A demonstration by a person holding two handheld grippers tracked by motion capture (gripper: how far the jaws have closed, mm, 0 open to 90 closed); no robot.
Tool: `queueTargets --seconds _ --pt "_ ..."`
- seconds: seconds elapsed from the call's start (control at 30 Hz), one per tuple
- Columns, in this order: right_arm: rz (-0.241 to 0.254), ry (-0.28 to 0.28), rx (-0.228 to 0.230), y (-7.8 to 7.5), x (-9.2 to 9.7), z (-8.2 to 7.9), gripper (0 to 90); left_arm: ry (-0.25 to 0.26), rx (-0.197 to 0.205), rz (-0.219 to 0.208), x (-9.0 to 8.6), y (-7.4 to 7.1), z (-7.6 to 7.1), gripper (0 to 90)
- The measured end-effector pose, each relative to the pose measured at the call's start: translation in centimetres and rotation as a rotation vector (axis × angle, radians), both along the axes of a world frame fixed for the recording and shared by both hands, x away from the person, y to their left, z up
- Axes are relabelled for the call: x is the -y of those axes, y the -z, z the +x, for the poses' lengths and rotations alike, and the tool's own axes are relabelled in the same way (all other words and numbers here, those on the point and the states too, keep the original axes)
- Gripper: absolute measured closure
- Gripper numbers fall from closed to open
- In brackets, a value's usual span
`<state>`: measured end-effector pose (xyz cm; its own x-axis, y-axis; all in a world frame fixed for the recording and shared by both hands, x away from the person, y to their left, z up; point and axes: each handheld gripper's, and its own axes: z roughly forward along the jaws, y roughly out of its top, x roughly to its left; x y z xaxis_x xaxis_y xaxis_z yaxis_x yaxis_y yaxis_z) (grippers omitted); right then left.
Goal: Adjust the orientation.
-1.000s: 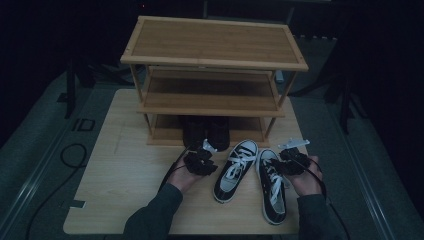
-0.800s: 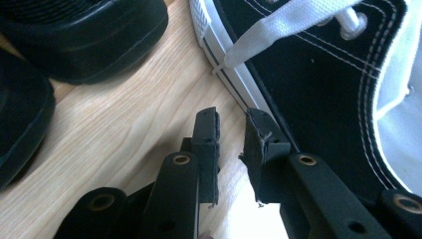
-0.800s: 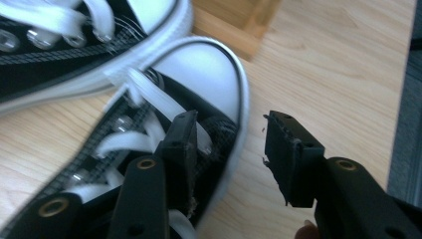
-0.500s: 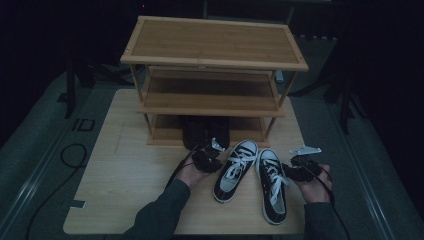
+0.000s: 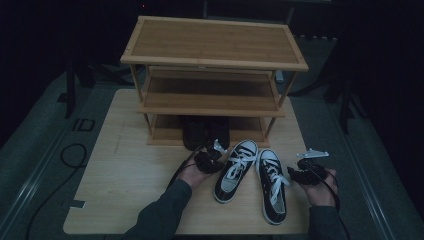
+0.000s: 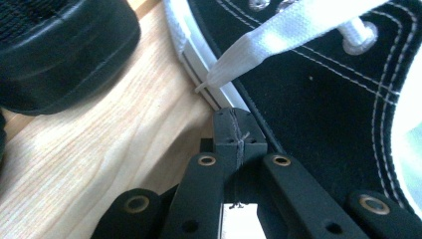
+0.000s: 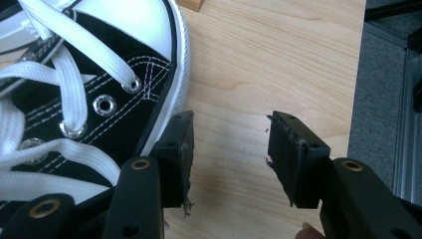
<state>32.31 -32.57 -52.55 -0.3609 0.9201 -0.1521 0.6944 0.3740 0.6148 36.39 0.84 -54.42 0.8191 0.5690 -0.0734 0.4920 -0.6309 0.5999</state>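
Two black canvas sneakers, white laces, white toe caps.

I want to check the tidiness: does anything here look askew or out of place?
Slightly. The two sneakers are not parallel: the left sneaker tilts to the right, while the right sneaker lies farther back. One lace end hangs loose over its side.

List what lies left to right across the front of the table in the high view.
Left gripper → left sneaker → right sneaker → right gripper.
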Motion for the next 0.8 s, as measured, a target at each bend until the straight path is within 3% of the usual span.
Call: queueTargets --seconds 0.27,0.37,0.47,0.57,0.8 --pt "0.000 -0.008 -0.005 0.2 -0.4 0.1 52.5 0.022 -0.004 -0.002 0.3 0.1 -0.7 90.0" --pt "0.000 -0.012 -0.004 0.2 -0.6 0.1 52.5 0.105 -0.013 -0.002 1.2 0.1 -1.8 90.0" --pt "0.003 -0.012 0.000 0.1 -0.7 0.2 52.5 0.149 -0.020 -0.006 2.3 0.2 -2.6 90.0" --pt "0.001 -0.016 0.001 0.0 -0.7 0.1 52.5 0.146 -0.007 0.014 2.8 0.1 -2.8 90.0" --pt "0.012 -0.018 0.009 -0.2 -0.8 0.0 52.5 0.128 -0.005 -0.010 3.2 0.1 -2.6 90.0"
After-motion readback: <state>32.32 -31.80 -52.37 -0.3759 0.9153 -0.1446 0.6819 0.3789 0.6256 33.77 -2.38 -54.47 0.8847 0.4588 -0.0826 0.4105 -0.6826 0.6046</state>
